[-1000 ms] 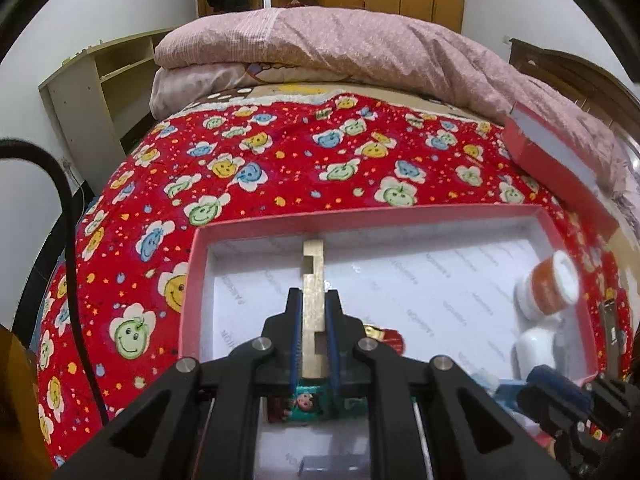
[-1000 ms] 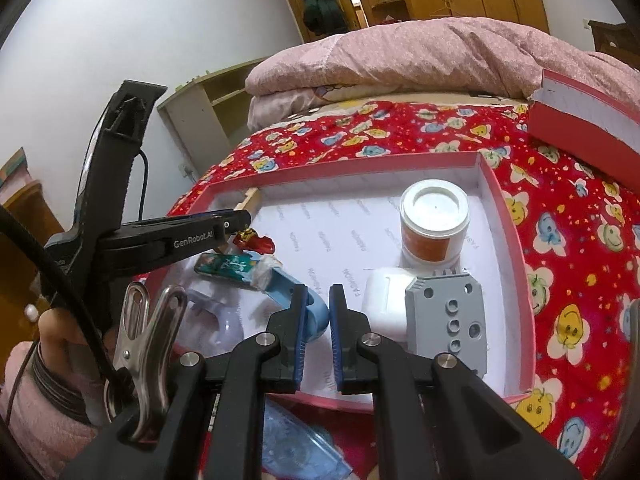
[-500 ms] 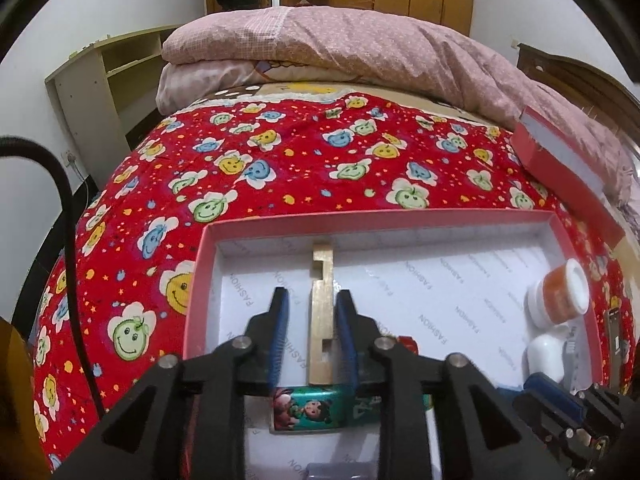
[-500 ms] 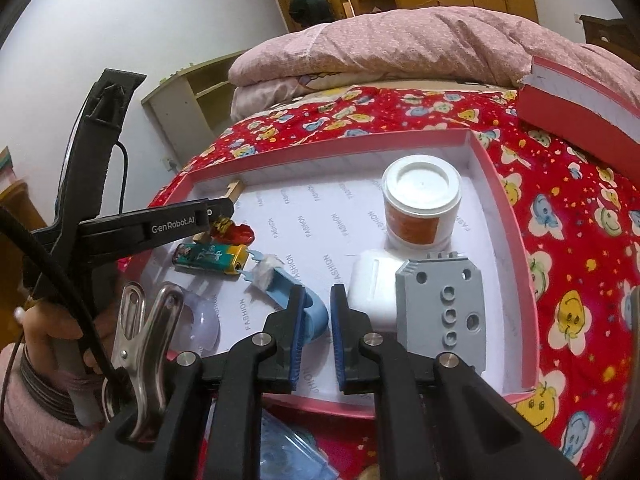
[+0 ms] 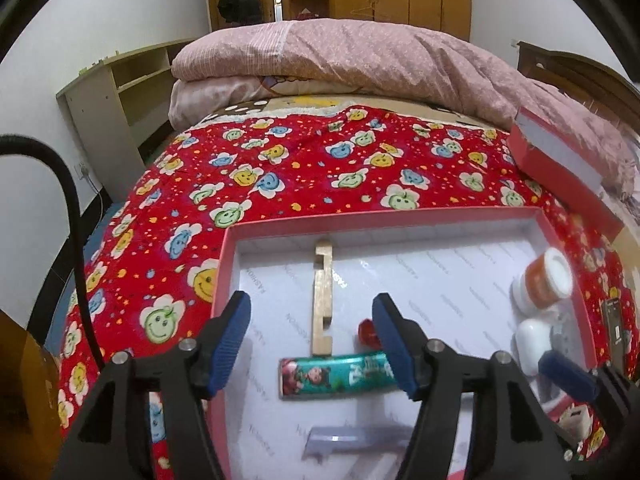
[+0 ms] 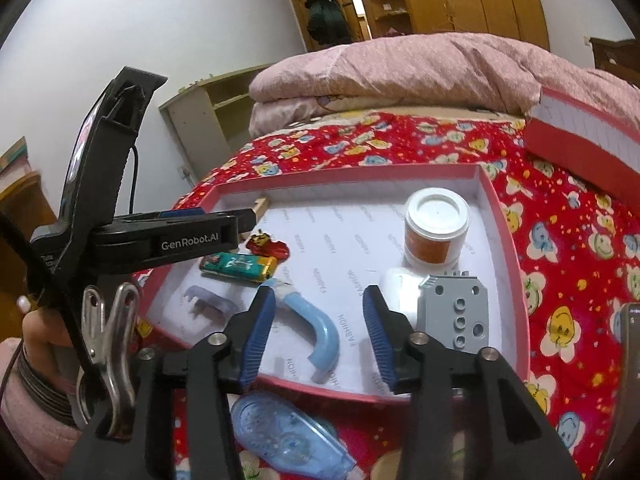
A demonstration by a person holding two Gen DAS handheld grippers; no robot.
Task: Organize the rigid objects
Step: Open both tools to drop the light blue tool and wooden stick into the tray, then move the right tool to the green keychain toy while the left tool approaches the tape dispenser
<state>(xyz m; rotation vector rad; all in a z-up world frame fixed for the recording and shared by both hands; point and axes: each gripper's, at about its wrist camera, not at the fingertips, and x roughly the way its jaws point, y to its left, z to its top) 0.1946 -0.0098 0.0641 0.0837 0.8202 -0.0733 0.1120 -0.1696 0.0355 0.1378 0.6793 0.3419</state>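
While you hover: both grippers gape, gripping nothing.
Left gripper (image 5: 312,340): over wooden piece (image 5: 322,300), lying flat inside pink box (image 5: 384,216).
Right gripper (image 6: 318,332): above blue hook (image 6: 316,326).
Handling: wood looks light, stiff; pinch its long edges mid-length.

Bright colours on a bed, seen from two gripper cameras.
Red bedspread (image 5: 304,168) patterned with smiling flowers in yellow, blue and green; pink-rimmed box (image 6: 506,236) with white floor; orange jar (image 6: 436,232), white lid; teal lighter (image 5: 336,372); pale blue curved piece (image 6: 316,328); grey block (image 6: 456,312).
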